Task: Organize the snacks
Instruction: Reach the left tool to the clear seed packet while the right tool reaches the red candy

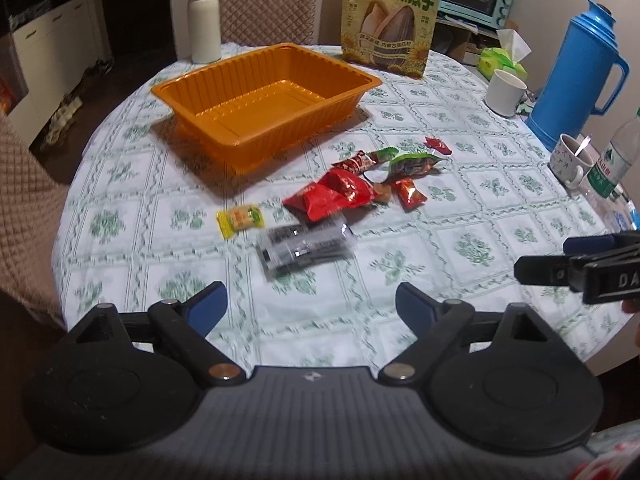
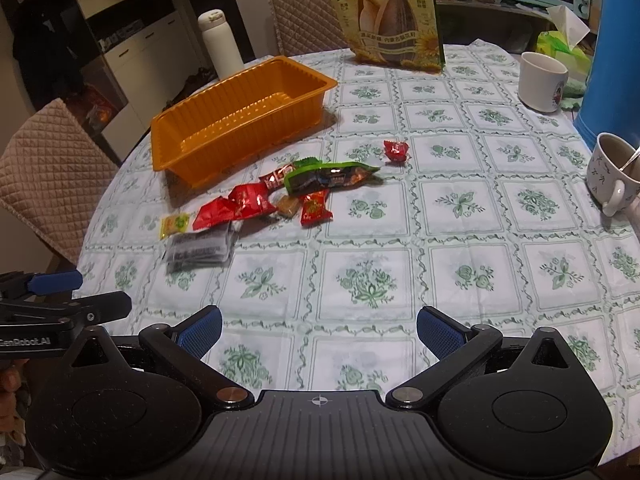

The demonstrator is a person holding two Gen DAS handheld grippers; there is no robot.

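Step in hand, as I read it: approach, pre-grasp. Nothing picked yet; ribbed orange plastic tray sits empty on the round table w/ green-floral white cloth.

Left gripper hangs above near table edge, jaws wide, nothing btwn them. Right gripper same: jaws wide, empty, over bare cloth. Each shows at the edge of the other's view.

Task's things: loose pile of small snack packets just in front of tray, apart from it.
- grey-black clear-wrapped packet, nearest left gripper, blurred
- small yellow wrapped candy, beside it
- crumpled red foil packets, touching/overlapping
- green-and-dark long wrapper
- 1 red twist candy, off alone

Wrappers thin, crinkly, lie flat: likely slippery.

Next move calls for: drop left gripper onto grey-black packet, straddle it, close, carry to tray.

Tall sunflower-seed bag stands behind tray, upright.
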